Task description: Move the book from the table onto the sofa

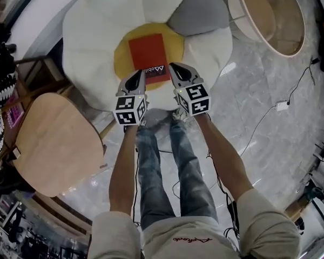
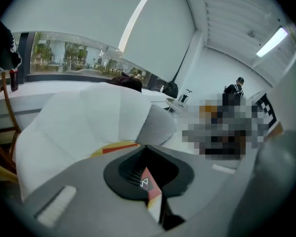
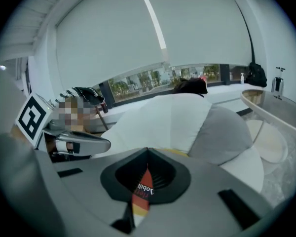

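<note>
At the lower left of the head view, the round wooden table (image 1: 54,144) stands bare, well apart from the load. Up and to its right lies the flower-shaped sofa (image 1: 92,47), white petals round a yellow centre pad (image 1: 123,58). The left gripper (image 1: 139,75) has its jaws closed tight on the near left corner of the book (image 1: 149,55); the left gripper view confirms this, with a red and white corner of the cover pinched between the pads at the jaw throat (image 2: 150,190). The book is over the yellow centre pad, roughly level, its long axis running up the frame, away from the person, with the white title band at the near end. Whether its far edge rests on the pad or hangs clear of it cannot be determined. The right gripper (image 1: 175,72) is likewise clamped on the near right corner, and the right gripper view shows the printed cover edge held between the pads (image 3: 142,191). Both grippers are equally near, side by side on the same short edge, so the book extends forward from the fingertips. Judgement: placement requires lowering both ends together, then parting the jaws. To the right sit a grey cushion (image 1: 197,9) and a round wooden tub (image 1: 281,20).
</note>
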`<act>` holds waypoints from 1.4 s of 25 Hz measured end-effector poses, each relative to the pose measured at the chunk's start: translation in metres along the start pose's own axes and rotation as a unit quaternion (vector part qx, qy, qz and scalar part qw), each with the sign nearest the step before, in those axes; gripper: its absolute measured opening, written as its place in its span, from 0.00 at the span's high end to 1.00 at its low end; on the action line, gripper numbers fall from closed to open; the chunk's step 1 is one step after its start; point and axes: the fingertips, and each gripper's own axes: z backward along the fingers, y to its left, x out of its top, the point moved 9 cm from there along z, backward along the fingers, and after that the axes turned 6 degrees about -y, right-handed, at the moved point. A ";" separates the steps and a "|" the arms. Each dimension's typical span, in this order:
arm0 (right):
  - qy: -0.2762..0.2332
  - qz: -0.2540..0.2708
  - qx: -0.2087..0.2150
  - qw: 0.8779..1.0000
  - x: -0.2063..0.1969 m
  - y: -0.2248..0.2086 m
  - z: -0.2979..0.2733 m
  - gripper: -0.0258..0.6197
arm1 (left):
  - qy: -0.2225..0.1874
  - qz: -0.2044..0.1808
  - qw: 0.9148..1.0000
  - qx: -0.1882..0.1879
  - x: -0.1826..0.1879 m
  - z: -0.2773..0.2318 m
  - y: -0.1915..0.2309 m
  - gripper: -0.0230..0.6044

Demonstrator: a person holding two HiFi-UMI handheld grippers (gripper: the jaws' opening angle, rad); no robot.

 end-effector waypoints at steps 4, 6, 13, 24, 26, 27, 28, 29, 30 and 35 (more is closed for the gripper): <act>-0.043 0.005 0.004 0.999 0.038 0.012 0.031 0.94 | -0.032 -0.023 0.999 0.000 0.035 0.037 -0.014 0.95; -0.062 0.010 0.004 0.998 0.056 0.018 0.047 0.95 | -0.047 -0.028 0.999 0.003 0.051 0.056 -0.019 0.95; -0.099 0.021 0.003 0.995 0.117 0.042 0.094 0.95 | -0.084 -0.029 0.996 0.023 0.105 0.114 -0.034 0.95; -0.177 0.032 0.007 0.984 0.229 0.081 0.180 0.95 | -0.148 -0.060 0.986 0.036 0.209 0.202 -0.083 0.95; -0.189 0.036 0.005 0.981 0.248 0.086 0.192 0.95 | -0.161 -0.059 0.985 0.037 0.227 0.215 -0.090 0.95; -0.194 0.038 0.004 0.980 0.257 0.088 0.198 0.95 | -0.166 -0.060 0.984 0.037 0.236 0.221 -0.094 0.95; -0.198 0.039 0.004 0.979 0.264 0.090 0.206 0.95 | -0.171 -0.061 0.983 0.038 0.244 0.228 -0.098 0.95; -0.201 0.041 0.002 0.979 0.269 0.093 0.214 0.95 | -0.174 -0.063 0.982 0.038 0.250 0.235 -0.103 0.95; -0.203 0.042 0.001 0.978 0.274 0.095 0.222 0.95 | -0.177 -0.066 0.981 0.038 0.255 0.242 -0.108 0.95; -0.219 0.057 0.001 0.974 0.301 0.106 0.254 0.95 | -0.199 -0.072 0.976 0.042 0.284 0.273 -0.126 0.95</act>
